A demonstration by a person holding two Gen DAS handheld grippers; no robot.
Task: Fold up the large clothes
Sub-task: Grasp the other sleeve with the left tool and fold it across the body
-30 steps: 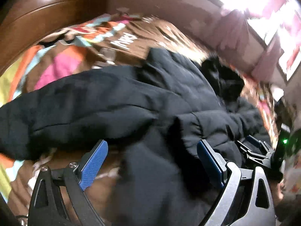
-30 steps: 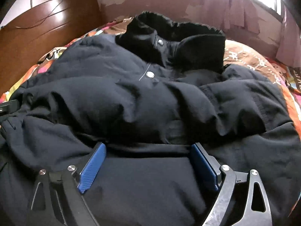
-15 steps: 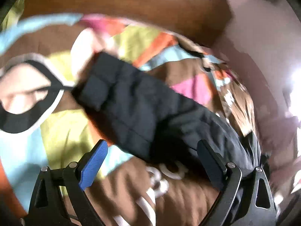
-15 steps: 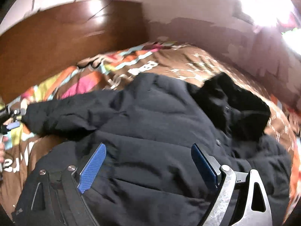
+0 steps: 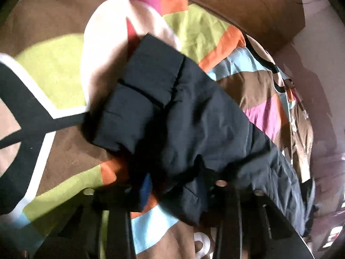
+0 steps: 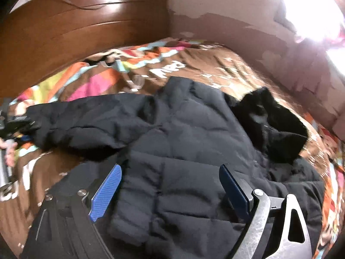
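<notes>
A large black padded jacket (image 6: 183, 142) lies spread on the bed, its dark collar (image 6: 271, 127) at the right. One sleeve (image 5: 179, 112) stretches out to the left, cuff (image 5: 148, 82) farthest out. My left gripper (image 5: 172, 186) is closing on that sleeve a little behind the cuff, and fabric bunches between its blue pads (image 5: 146, 186). My right gripper (image 6: 170, 185) hangs open over the jacket's body with nothing pinched between its fingers.
A colourful patterned bedspread (image 5: 54, 64) covers the bed under the jacket. A brown wooden headboard (image 6: 75, 28) runs along the far side, and a pinkish wall (image 6: 226, 21) stands behind. Bright window light (image 6: 312, 6) glares at the upper right. A hand (image 6: 8, 151) shows at the left edge.
My left gripper swung out to the sleeve end, dropped toward it and drew its jaws in around the fabric. My right gripper lifted and pulled back from the jacket front, still open.
</notes>
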